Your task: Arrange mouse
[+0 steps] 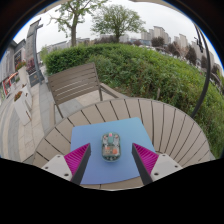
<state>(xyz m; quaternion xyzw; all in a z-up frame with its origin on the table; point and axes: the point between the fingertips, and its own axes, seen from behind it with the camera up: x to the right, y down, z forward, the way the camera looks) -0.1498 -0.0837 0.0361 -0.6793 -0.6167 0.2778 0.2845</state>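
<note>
A small see-through mouse [110, 147] with greenish insides lies on a blue mouse mat [112, 135] on a round wooden slatted table [170, 125]. My gripper [111, 158] is open. Its two fingers, with magenta pads [76, 157], stand at either side of the mouse, with a clear gap on both sides. The mouse rests on the mat between the fingertips, its far end a little beyond them.
A wooden bench [78, 83] stands beyond the table at the left. A green hedge [150, 65] runs behind it, with trees and buildings further off. A paved terrace with white chairs [20, 105] lies to the left.
</note>
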